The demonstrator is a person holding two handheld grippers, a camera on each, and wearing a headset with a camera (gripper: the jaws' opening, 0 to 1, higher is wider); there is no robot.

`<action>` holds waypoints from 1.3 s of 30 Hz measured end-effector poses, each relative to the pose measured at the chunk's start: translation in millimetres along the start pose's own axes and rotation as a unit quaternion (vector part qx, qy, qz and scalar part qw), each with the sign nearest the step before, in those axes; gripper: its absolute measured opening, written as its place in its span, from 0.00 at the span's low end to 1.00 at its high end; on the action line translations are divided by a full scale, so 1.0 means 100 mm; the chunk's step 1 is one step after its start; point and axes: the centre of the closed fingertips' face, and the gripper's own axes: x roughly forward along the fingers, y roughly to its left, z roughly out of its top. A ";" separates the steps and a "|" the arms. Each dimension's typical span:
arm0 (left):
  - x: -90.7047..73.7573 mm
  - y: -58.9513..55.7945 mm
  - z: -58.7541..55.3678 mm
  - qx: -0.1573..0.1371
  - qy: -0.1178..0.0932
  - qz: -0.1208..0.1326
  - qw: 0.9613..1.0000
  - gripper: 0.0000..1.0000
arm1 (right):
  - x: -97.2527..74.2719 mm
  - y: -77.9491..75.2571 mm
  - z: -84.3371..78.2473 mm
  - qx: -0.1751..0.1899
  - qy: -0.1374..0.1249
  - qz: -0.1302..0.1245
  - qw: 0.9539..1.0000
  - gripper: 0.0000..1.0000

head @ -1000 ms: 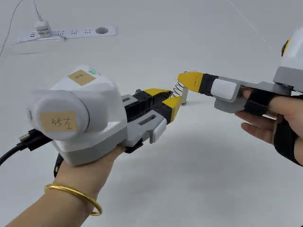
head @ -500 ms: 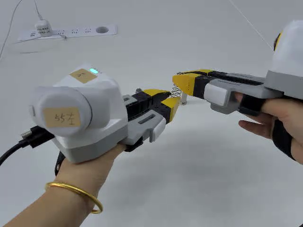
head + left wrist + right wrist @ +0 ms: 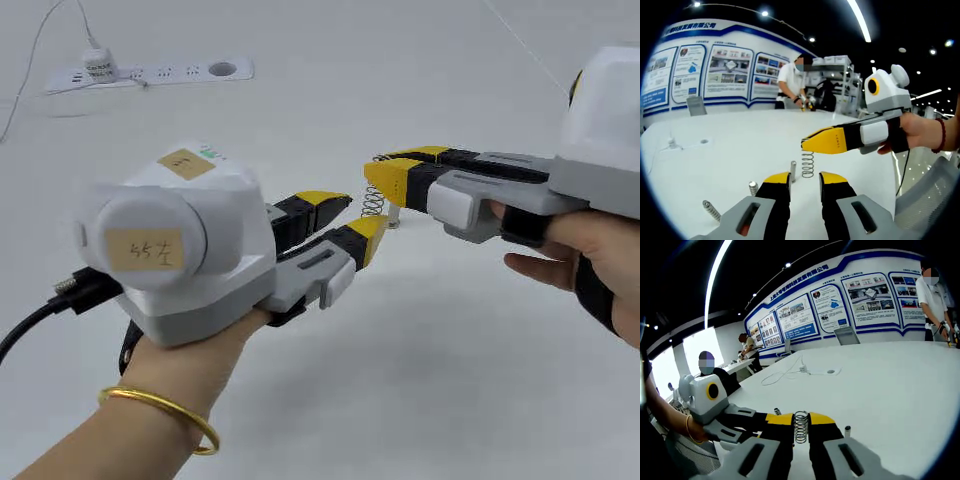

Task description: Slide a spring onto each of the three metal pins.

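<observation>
Spring (image 3: 807,164) is clamped between the yellow tips of the right tool (image 3: 800,419), whose jaws press on it from both sides, as the right gripper view shows. The coil hangs upright above the white tabletop (image 3: 300,120), well in from its edges. Its lower end is just beside an upright metal pin (image 3: 793,170) but not over it; a small gap shows between the two in the left gripper view. The left tool (image 3: 805,179) points at this spot from nearer the person. Its jaws stand apart with nothing between them, and their tips sit short of both spring and pin. A second pin (image 3: 753,188) stands near the first, off to the side of the left jaw. Beyond it lies a ribbed grey piece (image 3: 711,210); whether that is a pin with a coil on it I cannot tell. A power strip (image 3: 150,72) with a plugged-in cable lies toward the tabletop's far side.
</observation>
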 end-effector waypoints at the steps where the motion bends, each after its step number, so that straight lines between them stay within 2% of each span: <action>1: -0.01 0.01 0.00 -0.001 0.001 0.001 1.000 0.23 | 0.00 -0.01 0.00 -0.004 0.000 -0.002 1.000 0.11; 8: -0.05 0.05 -0.03 -0.006 0.014 0.010 1.000 0.32 | 0.00 -0.11 0.04 -0.021 0.001 -0.020 1.000 0.11; 19: -0.17 0.13 -0.08 0.012 0.029 0.024 0.999 0.42 | 0.04 -0.29 0.12 -0.036 -0.004 -0.044 0.998 0.11; 29: -0.25 0.22 -0.10 0.024 0.037 0.038 0.998 0.58 | 0.08 -0.44 0.15 -0.059 -0.007 -0.060 0.996 0.11; 33: -0.31 0.28 -0.11 0.037 0.041 0.055 0.997 0.67 | 0.10 -0.53 0.14 -0.065 -0.004 -0.069 0.995 0.11; 39: -0.38 0.34 -0.15 0.031 0.044 0.065 0.996 0.74 | 0.13 -0.59 0.12 -0.070 -0.001 -0.075 0.995 0.11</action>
